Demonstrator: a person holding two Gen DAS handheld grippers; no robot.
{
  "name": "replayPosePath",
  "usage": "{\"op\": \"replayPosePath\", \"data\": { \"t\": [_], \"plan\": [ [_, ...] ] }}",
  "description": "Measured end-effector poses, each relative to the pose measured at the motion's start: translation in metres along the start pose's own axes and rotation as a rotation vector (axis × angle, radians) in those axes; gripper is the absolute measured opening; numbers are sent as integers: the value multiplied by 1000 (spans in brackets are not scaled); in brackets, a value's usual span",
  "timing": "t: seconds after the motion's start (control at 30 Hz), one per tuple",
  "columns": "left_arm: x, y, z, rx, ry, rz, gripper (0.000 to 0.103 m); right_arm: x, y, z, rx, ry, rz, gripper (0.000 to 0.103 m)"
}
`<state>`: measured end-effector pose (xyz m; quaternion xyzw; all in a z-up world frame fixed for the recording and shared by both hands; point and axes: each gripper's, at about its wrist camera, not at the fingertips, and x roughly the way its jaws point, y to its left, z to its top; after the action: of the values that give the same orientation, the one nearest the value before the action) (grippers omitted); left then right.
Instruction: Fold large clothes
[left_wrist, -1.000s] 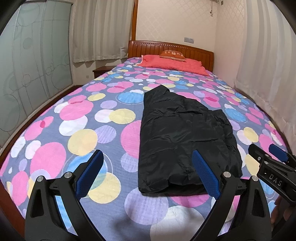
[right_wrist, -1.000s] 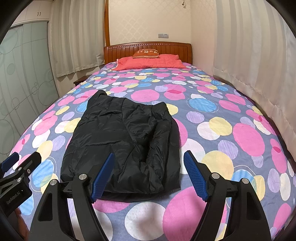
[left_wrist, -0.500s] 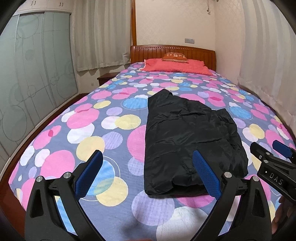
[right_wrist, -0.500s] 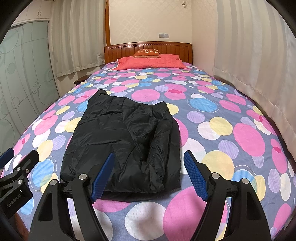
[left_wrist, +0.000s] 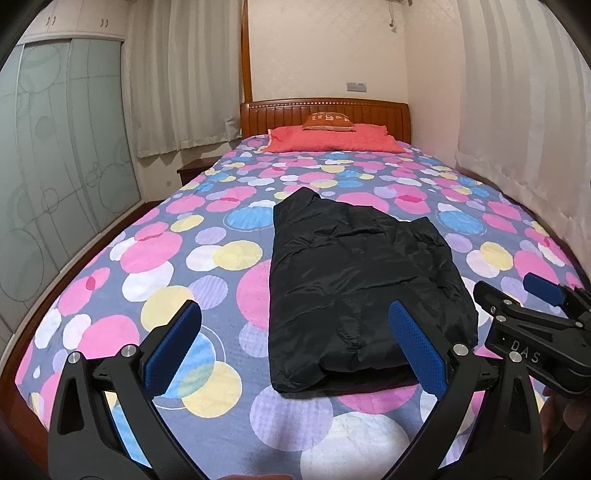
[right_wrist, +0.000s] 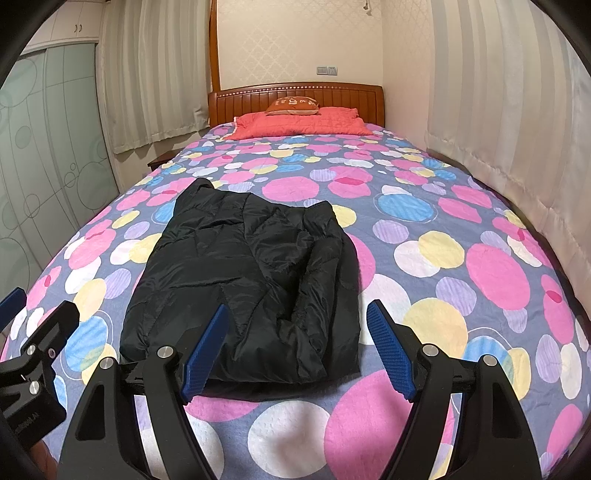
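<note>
Slippage risk applies: jacket (left_wrist: 362, 288) lies folded on bedspread (left_wrist: 155, 258), both left gripper (left_wrist: 295, 343) and right gripper (right_wrist: 297, 350) wide-jawed and empty, and slick padded layers may spring apart if pinched shallowly.

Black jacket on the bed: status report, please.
Left gripper and right gripper open, empty, clear of cloth. Black jacket lies folded on bedspread. Nothing in the way.

Bed (left_wrist: 155, 258) carrying black jacket (left_wrist: 354, 280), pillow (left_wrist: 332, 138)
</note>
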<state>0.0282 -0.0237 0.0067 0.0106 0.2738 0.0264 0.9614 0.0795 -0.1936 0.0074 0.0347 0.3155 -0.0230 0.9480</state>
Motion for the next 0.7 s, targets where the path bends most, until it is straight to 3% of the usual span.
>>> {"op": "replayPosePath", "data": {
  "t": [0.47, 0.53, 0.7],
  "plan": [
    [3, 6, -2, -39, 8, -12, 101, 2, -1, 0, 0, -1, -2, 76],
    [4, 7, -2, -50, 12, -17, 101, 1, 0, 1, -4, -5, -1, 85],
    [8, 9, -3, -66, 24, -21, 101, -5, 9, -1, -32, -24, -3, 86]
  ]
}}
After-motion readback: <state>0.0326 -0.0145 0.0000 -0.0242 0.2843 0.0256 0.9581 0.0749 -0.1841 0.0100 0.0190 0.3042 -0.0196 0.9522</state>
